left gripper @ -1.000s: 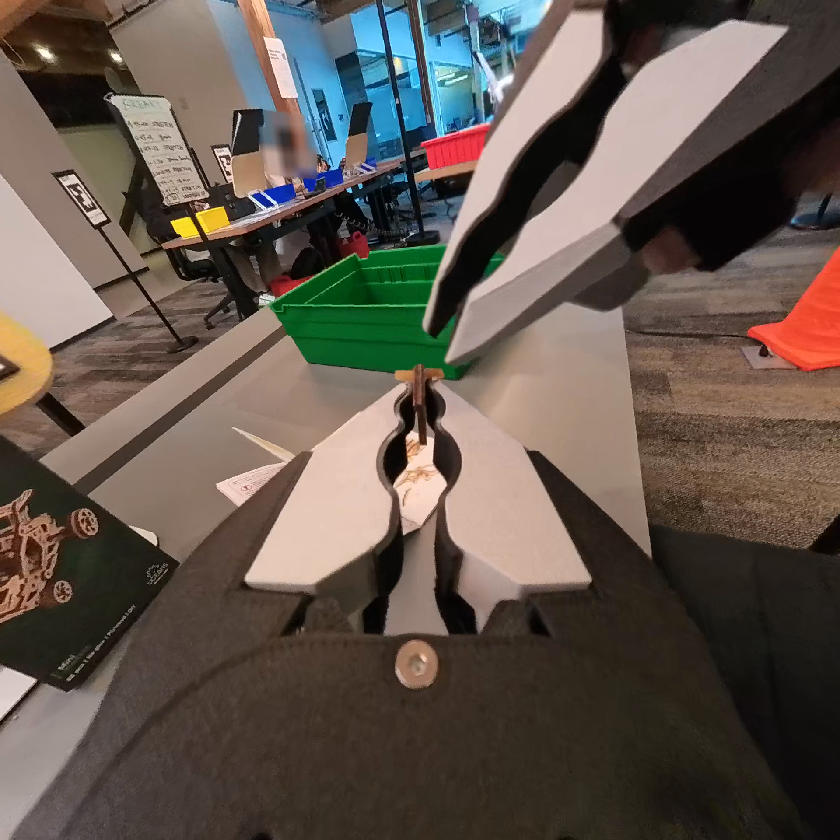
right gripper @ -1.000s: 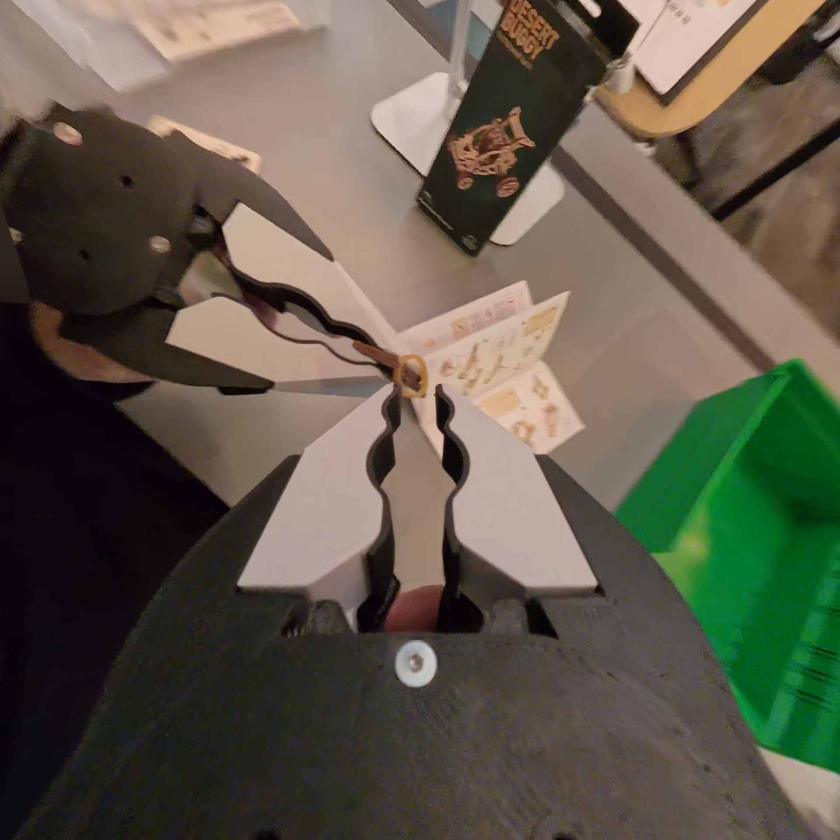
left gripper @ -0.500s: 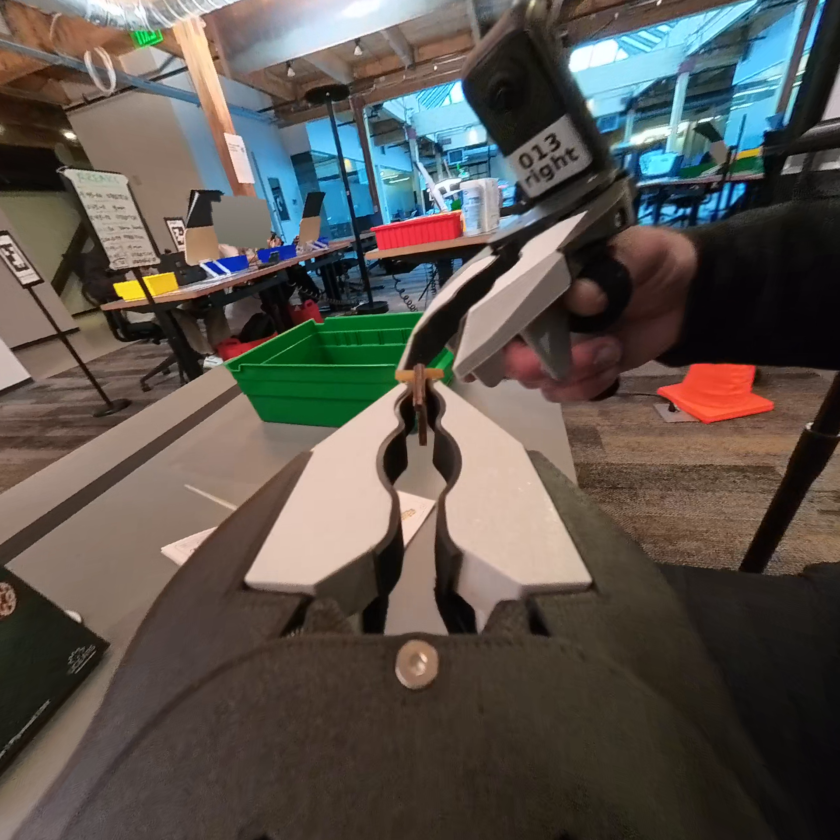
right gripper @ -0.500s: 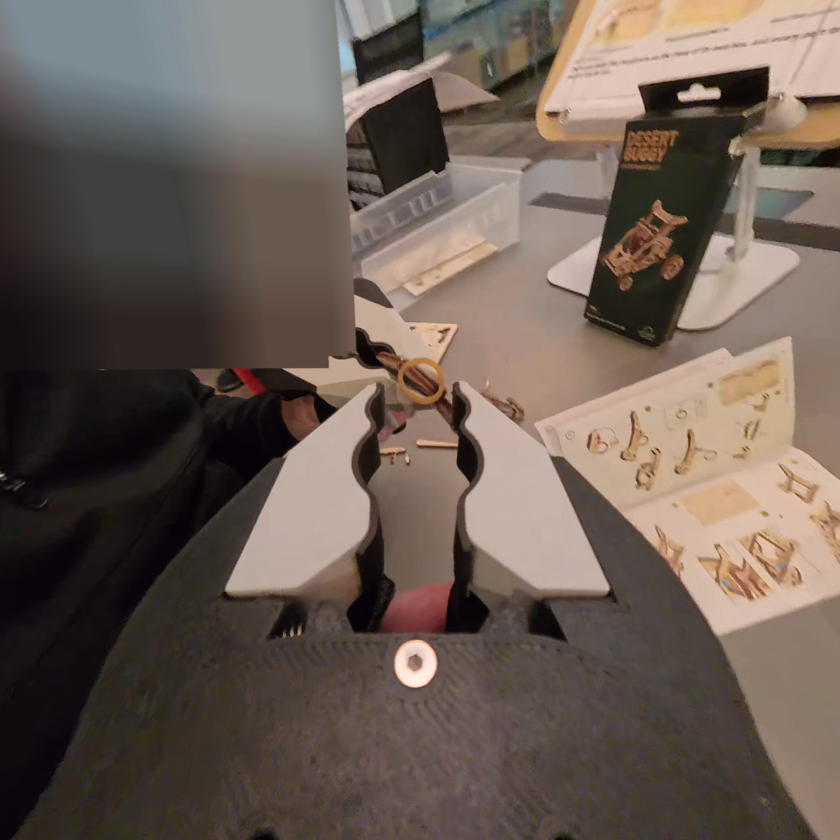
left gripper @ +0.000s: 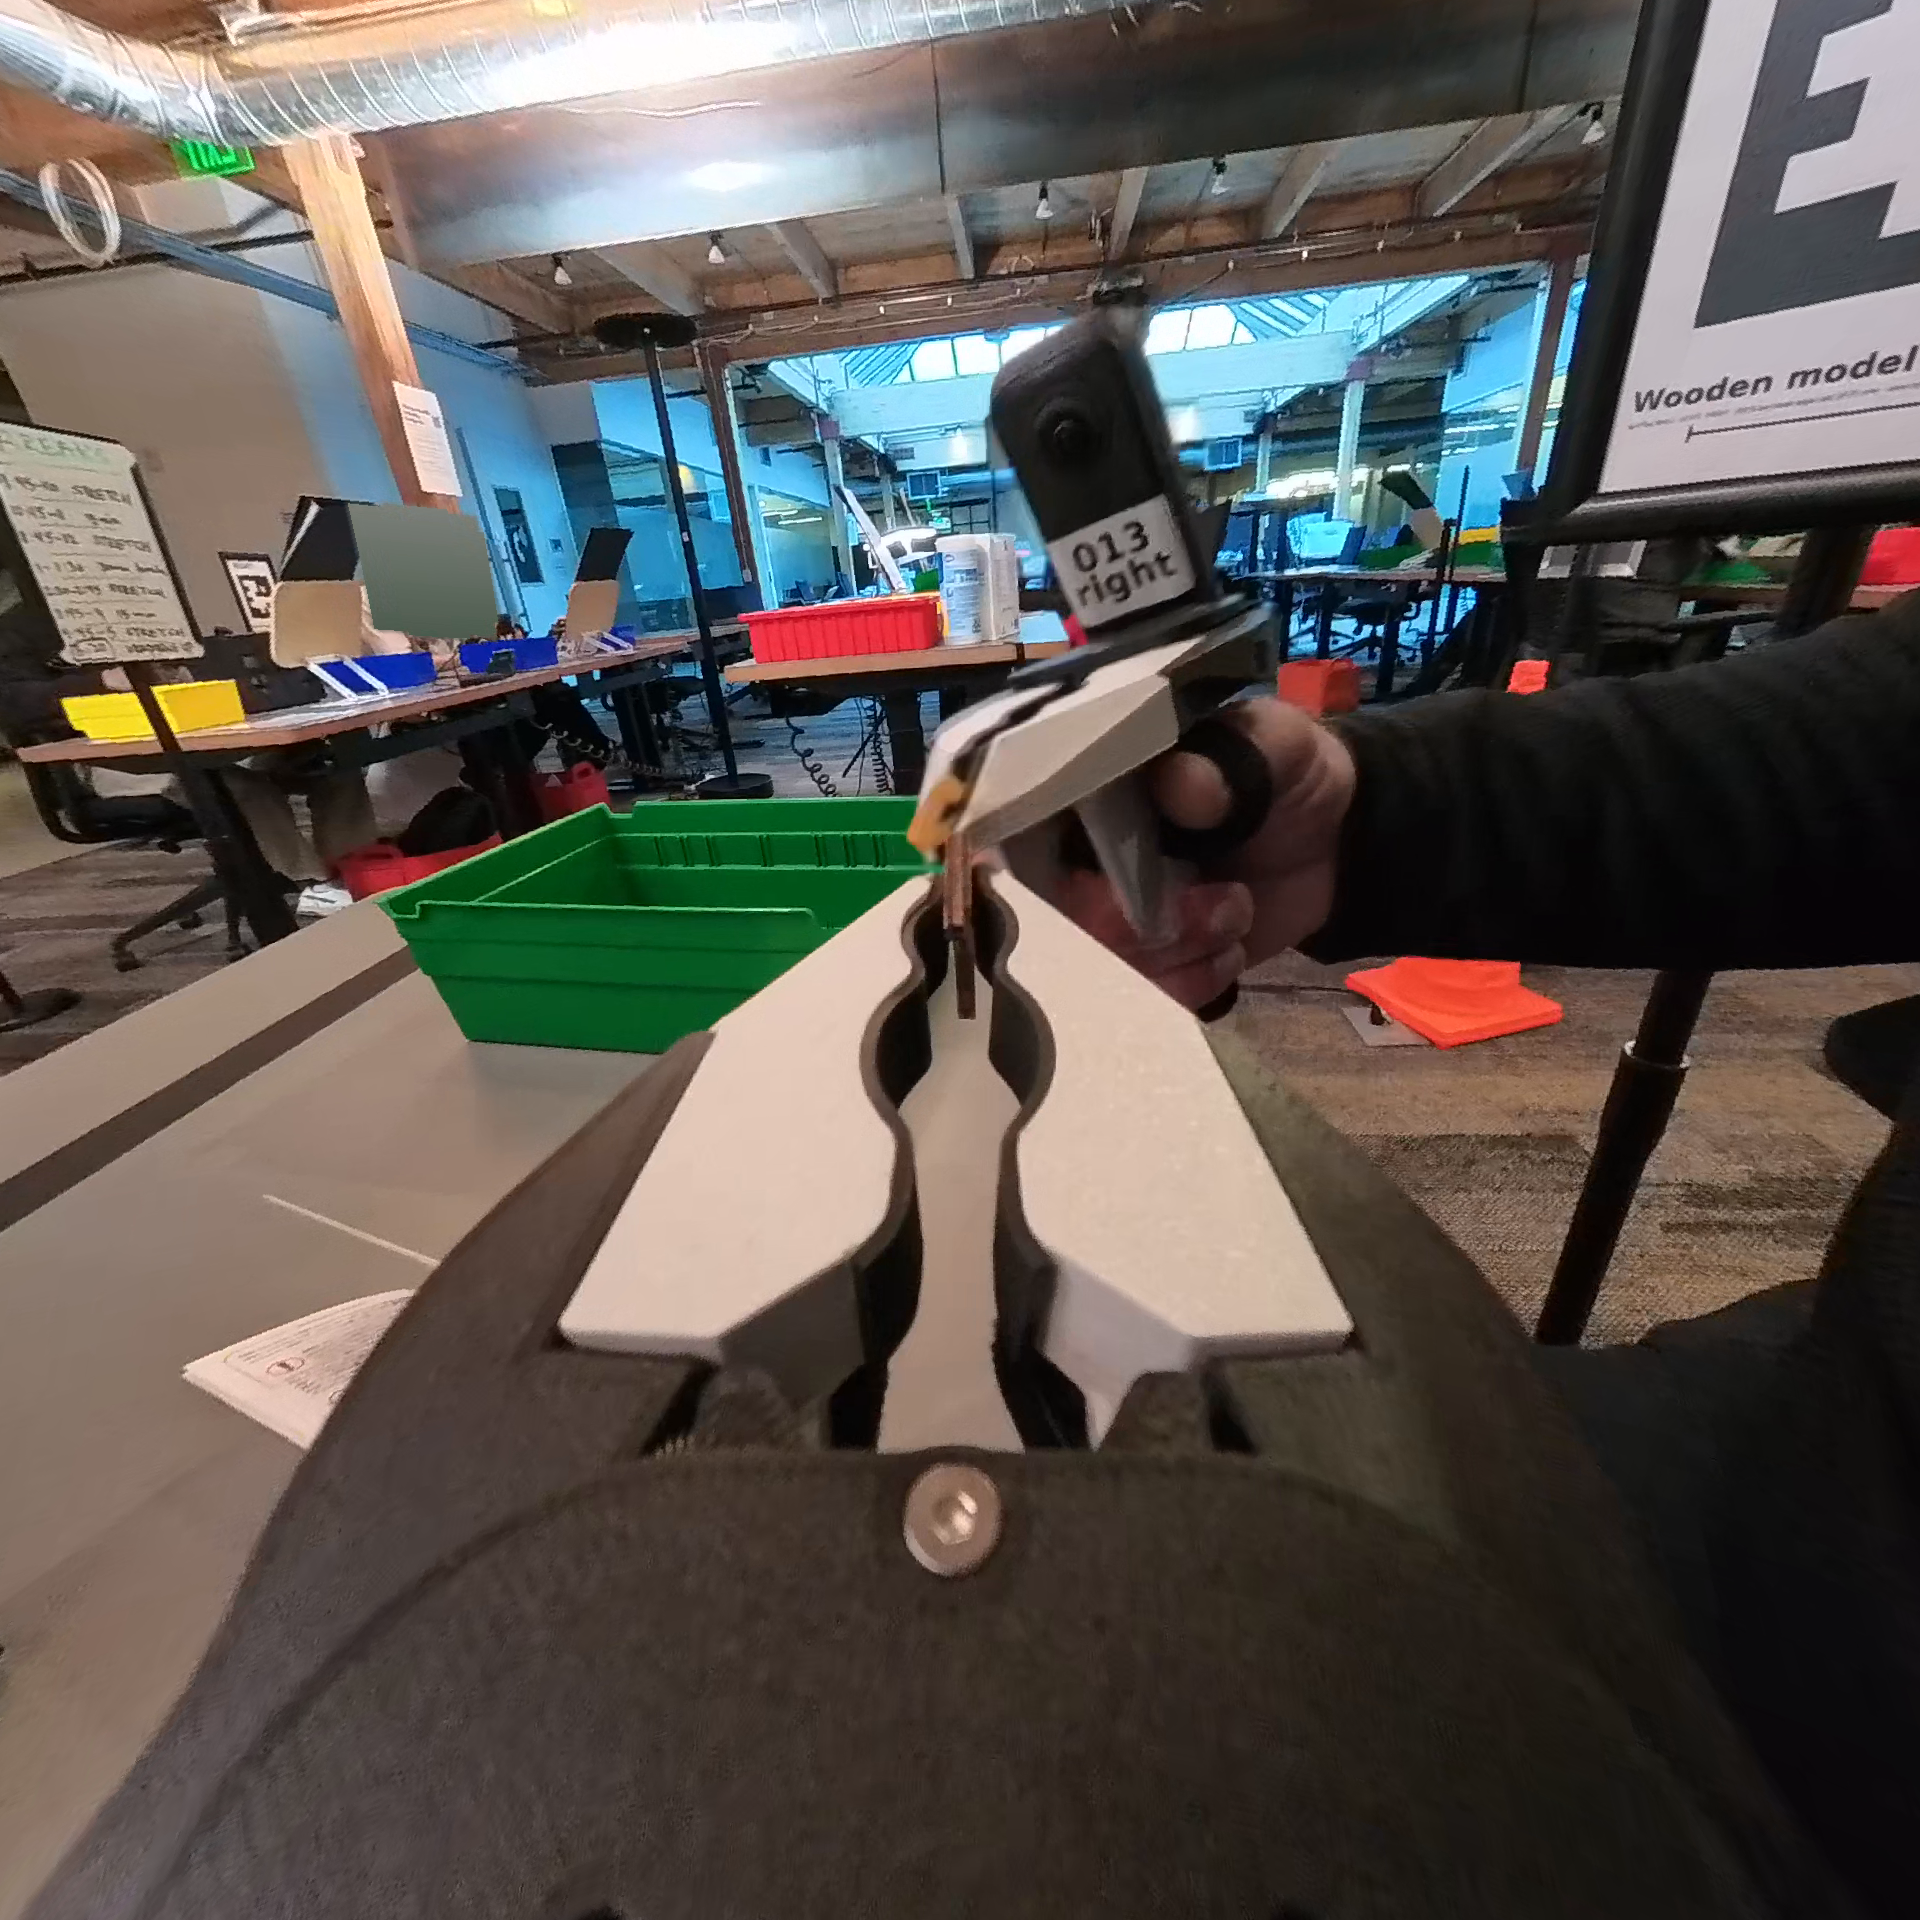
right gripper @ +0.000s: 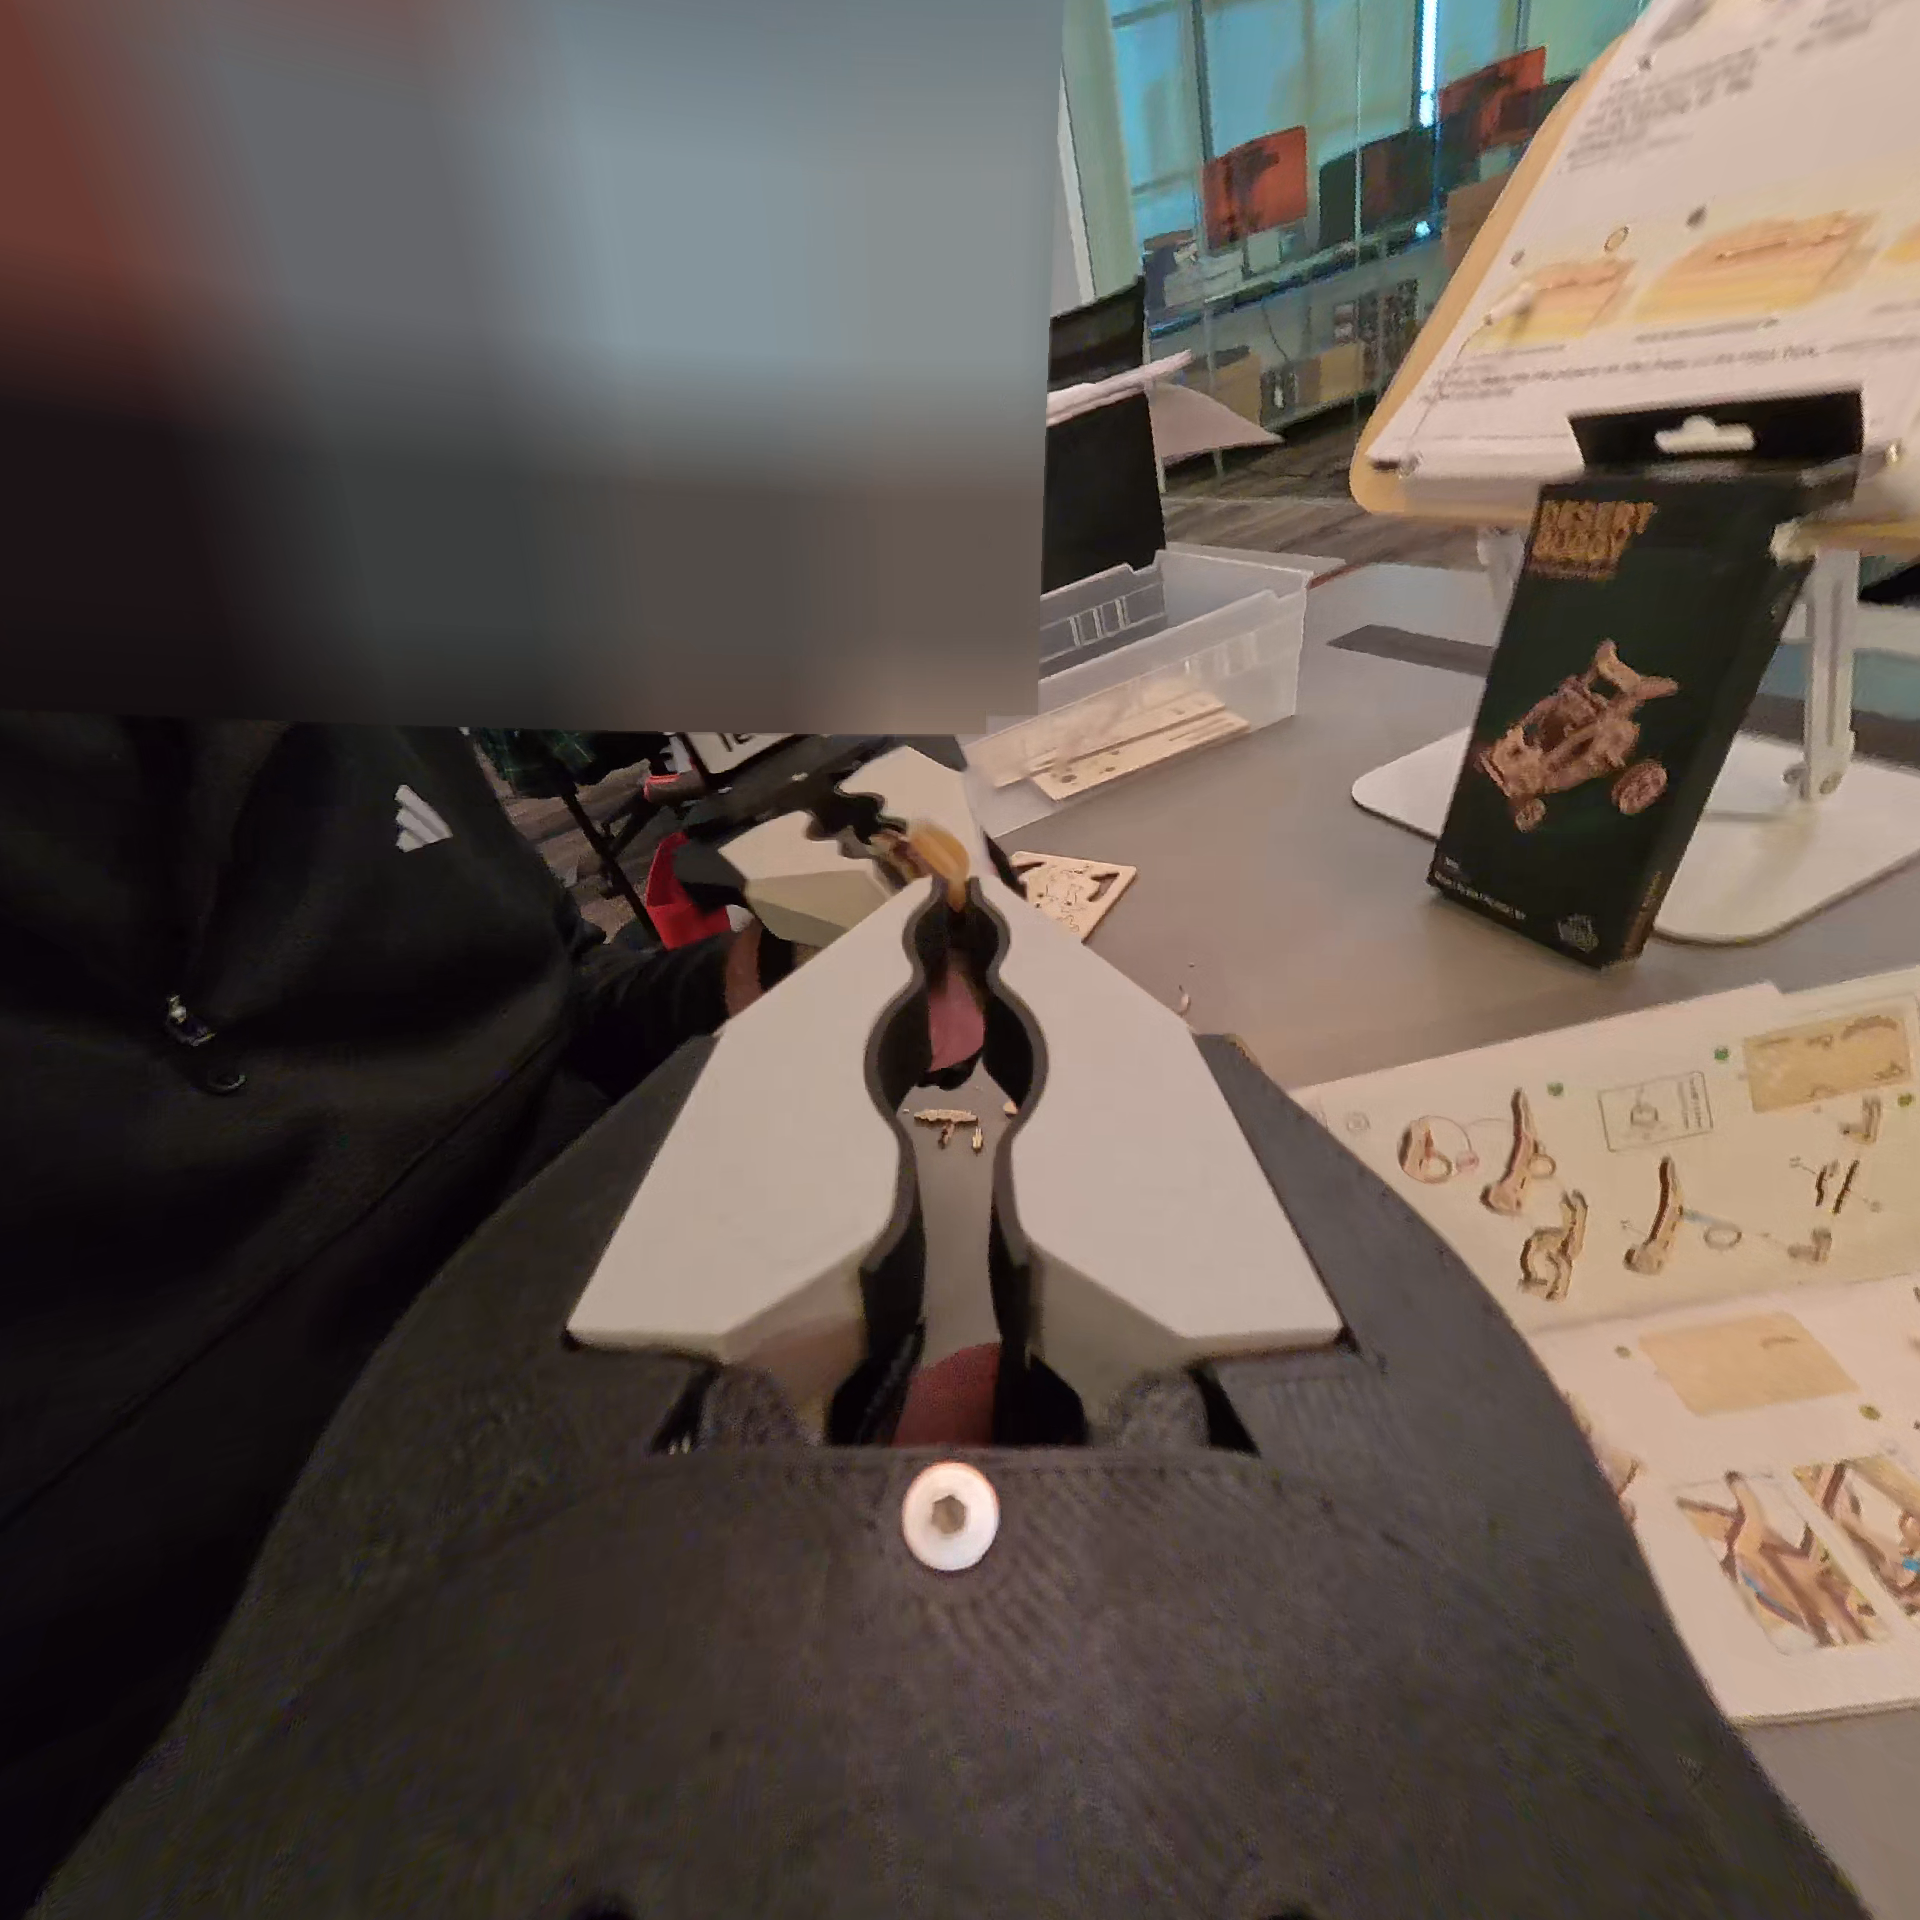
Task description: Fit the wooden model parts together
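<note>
You are holding both grippers up above the grey surface [left gripper: 260,1122], tip to tip. The left gripper [left gripper: 958,902] is clenched on a thin, dark-edged wooden strip [left gripper: 962,961], which is standing upright between its fingertips with its lower end hanging free in the hollow behind them. The right gripper [left gripper: 940,816], coming in from your right hand [left gripper: 1236,842], is closed on a pale wooden ring [left gripper: 932,821] sitting at the top of that strip; in the right wrist view the same ring [right gripper: 940,850] is showing just beyond the right gripper's closed tips, against the left gripper [right gripper: 894,847].

Handling, as a judgement: both pieces are looking like laser-cut plywood, so very light, stiff across the face, and likely to snap along a narrow neck if you are levering them. The bare wood is probably giving the pads fair friction, but so small a contact area may be letting the ring twist. You are best taking the strip low and flat on its faces, close to the joint, and the ring by its rim, pushing straight along the strip instead of rocking it.

Elsewhere: a green bin [left gripper: 644,925] is standing farther along the surface; the open instruction sheet [right gripper: 1662,1247], the dark kit box [right gripper: 1621,727], a clear tray [right gripper: 1174,665] of wooden sheets and a few loose wooden bits [right gripper: 948,1122] are lying below the right gripper.
</note>
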`<action>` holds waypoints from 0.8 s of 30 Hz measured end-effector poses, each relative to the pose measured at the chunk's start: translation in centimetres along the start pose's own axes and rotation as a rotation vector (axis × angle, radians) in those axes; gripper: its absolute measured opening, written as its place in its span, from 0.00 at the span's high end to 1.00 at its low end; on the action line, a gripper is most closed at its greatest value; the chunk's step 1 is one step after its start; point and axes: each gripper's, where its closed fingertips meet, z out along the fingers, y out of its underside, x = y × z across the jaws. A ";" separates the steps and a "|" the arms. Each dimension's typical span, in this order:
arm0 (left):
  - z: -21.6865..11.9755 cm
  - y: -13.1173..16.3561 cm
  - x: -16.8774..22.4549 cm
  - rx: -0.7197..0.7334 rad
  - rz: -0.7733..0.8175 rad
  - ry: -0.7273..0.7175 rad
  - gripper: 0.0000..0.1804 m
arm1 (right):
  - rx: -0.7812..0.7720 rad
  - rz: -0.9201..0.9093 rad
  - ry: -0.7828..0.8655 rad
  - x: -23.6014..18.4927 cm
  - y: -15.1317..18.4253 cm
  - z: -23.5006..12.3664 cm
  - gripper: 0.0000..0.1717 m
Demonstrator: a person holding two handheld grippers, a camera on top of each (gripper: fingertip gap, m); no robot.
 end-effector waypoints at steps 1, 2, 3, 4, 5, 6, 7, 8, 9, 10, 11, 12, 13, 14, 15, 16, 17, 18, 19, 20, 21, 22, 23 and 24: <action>0.0 0.1 -0.1 -0.007 0.005 -0.002 0.99 | -0.014 -0.027 0.000 -0.3 -0.1 0.0 1.00; 0.0 0.2 -0.1 -0.013 0.012 -0.006 0.99 | -0.047 -0.059 0.014 -0.3 0.2 0.1 1.00; 0.0 0.3 -0.2 -0.018 0.014 -0.008 0.99 | -0.077 -0.092 0.033 -0.2 0.4 0.2 1.00; 0.0 0.2 -0.2 -0.015 0.011 -0.003 0.99 | -0.090 -0.112 0.040 -0.3 0.3 0.2 1.00; 0.0 0.2 -0.2 -0.016 0.007 0.000 0.99 | -0.103 -0.124 0.049 -0.3 0.2 0.2 1.00; 0.0 0.3 -0.1 -0.018 0.007 0.007 0.99 | -0.124 -0.142 0.058 -0.2 0.2 0.2 1.00; 0.0 0.3 0.0 -0.024 0.001 0.017 0.99 | -0.145 -0.166 0.067 -0.2 0.3 0.2 1.00; 0.1 0.5 0.0 -0.036 -0.013 0.024 0.99 | -0.165 -0.194 0.082 -0.2 0.2 0.2 1.00; 0.1 0.5 0.0 -0.043 -0.031 0.032 0.99 | -0.197 -0.238 0.104 -0.1 0.2 0.1 1.00; 0.0 0.5 0.0 -0.046 -0.055 0.053 0.99 | -0.235 -0.296 0.133 0.1 0.2 0.0 1.00; 0.0 0.6 0.2 -0.057 -0.095 0.086 0.99 | -0.282 -0.353 0.165 0.3 0.2 -0.1 1.00; -0.1 0.7 0.1 -0.066 -0.139 0.105 0.99 | -0.344 -0.421 0.196 0.6 0.5 -0.2 1.00; -0.1 0.7 0.0 -0.072 -0.176 0.120 0.99 | -0.405 -0.496 0.221 0.8 0.7 -0.2 1.00; -0.2 0.7 -0.1 -0.076 -0.209 0.136 0.99 | -0.466 -0.567 0.236 0.9 1.0 -0.2 1.00; -0.2 0.9 -0.1 -0.092 -0.252 0.161 0.99 | -0.520 -0.631 0.247 1.0 1.2 -0.2 1.00; -0.3 1.0 -0.1 -0.097 -0.293 0.183 0.99 | -0.563 -0.676 0.254 1.1 1.3 -0.2 1.00; -0.3 1.0 -0.3 -0.094 -0.323 0.195 0.99 | -0.591 -0.706 0.258 1.1 1.3 -0.1 1.00; -0.4 1.0 -0.4 -0.097 -0.348 0.205 0.99 | -0.609 -0.729 0.258 1.1 1.2 -0.1 1.00; -0.5 1.1 -0.3 -0.101 -0.369 0.222 0.99 | -0.632 -0.752 0.258 1.2 1.2 -0.2 1.00; -0.6 1.1 -0.3 -0.100 -0.388 0.231 0.99 | -0.659 -0.784 0.265 1.5 1.3 -0.3 1.00; -0.6 1.1 -0.4 -0.101 -0.409 0.237 0.99 | -0.682 -0.809 0.266 1.6 1.3 -0.4 1.00; -0.7 1.1 -0.3 -0.102 -0.431 0.254 0.99 | -0.696 -0.826 0.261 1.7 1.3 -0.4 1.00; -0.8 1.1 -0.1 -0.104 -0.453 0.271 0.99 | -0.709 -0.846 0.255 1.7 1.3 -0.4 1.00; -0.8 1.0 -0.1 -0.102 -0.467 0.275 0.99 | -0.723 -0.866 0.250 1.6 1.3 -0.3 1.00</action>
